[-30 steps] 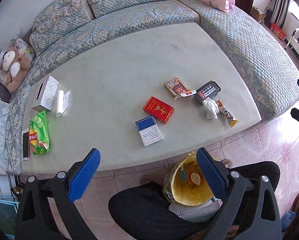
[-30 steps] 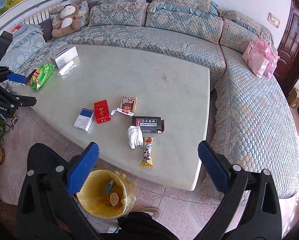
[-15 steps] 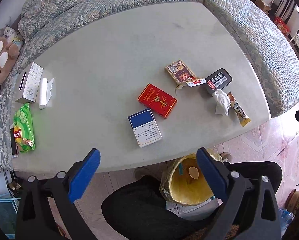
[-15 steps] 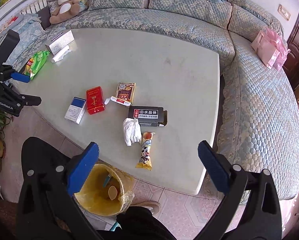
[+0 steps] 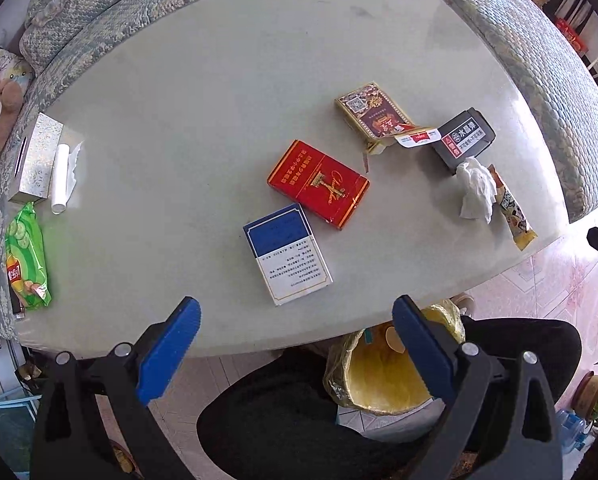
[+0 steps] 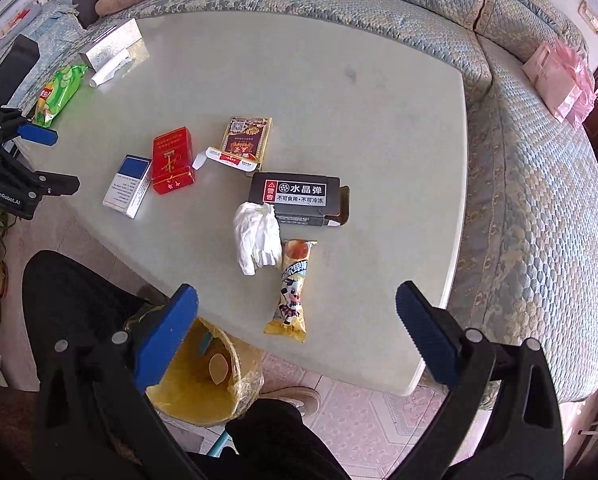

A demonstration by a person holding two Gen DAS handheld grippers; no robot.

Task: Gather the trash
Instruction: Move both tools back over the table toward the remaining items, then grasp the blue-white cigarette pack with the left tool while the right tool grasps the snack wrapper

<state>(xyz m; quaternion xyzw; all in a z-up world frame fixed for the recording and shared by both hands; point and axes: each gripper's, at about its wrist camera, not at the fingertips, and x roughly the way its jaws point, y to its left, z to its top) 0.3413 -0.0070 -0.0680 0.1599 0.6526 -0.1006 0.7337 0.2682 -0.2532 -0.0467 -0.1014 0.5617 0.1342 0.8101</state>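
On the pale table [image 5: 219, 100] lie a blue-and-white pack [image 5: 287, 254], a red pack [image 5: 318, 183], a brown-gold pack [image 5: 373, 114], a black box [image 5: 465, 138], a crumpled white tissue [image 5: 477, 190] and a yellow snack wrapper [image 5: 513, 210]. My left gripper [image 5: 297, 334] is open and empty, just short of the blue-and-white pack. My right gripper [image 6: 297, 320] is open and empty above the snack wrapper [image 6: 293, 292], near the tissue [image 6: 259, 238] and black box [image 6: 299, 198]. A yellow-lined bin [image 6: 203, 376] stands below the table edge.
A silver tissue box [image 5: 35, 160], a paper roll [image 5: 61, 178] and a green snack bag [image 5: 25, 256] sit at the table's left. A quilted sofa [image 6: 539, 200] wraps the far sides, with a pink bag [image 6: 559, 80]. The person's dark legs [image 5: 299, 412] are beside the bin.
Both grippers have moved forward and down toward the table, so the trash looks larger and closer. Both stay open. Nothing on the table has moved.
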